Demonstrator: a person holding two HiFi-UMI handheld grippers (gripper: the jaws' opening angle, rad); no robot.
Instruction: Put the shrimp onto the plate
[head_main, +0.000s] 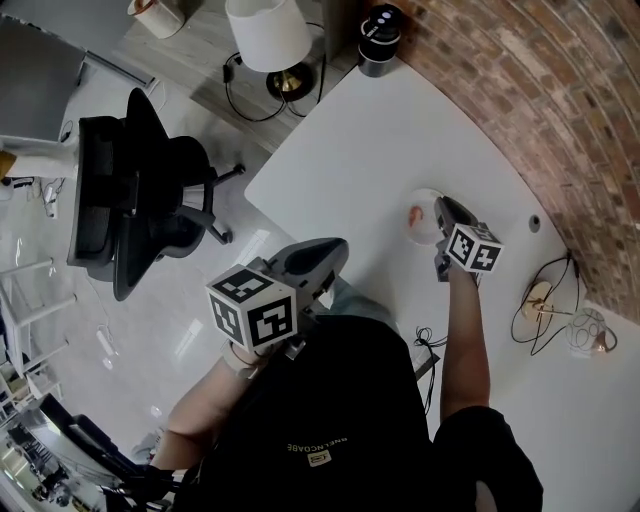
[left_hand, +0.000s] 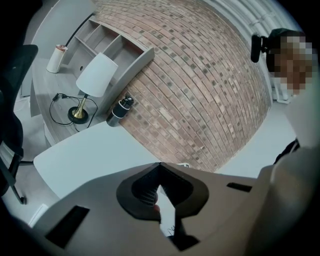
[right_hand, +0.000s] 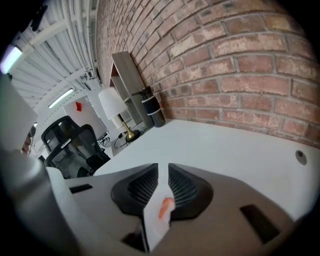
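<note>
A small white plate sits on the white table near the brick wall. An orange shrimp lies on it. My right gripper hovers over the plate's right side. In the right gripper view its jaws stand a narrow gap apart, open. The plate and the shrimp show through that gap, below the jaws. My left gripper is held off the table's near edge, close to the person's body. Its jaws meet at the tips with nothing between them.
A black cylinder stands at the table's far corner, and a white lamp on the floor beyond it. A black office chair is at the left. Cables and a small wooden object lie at the table's right, by a cable hole.
</note>
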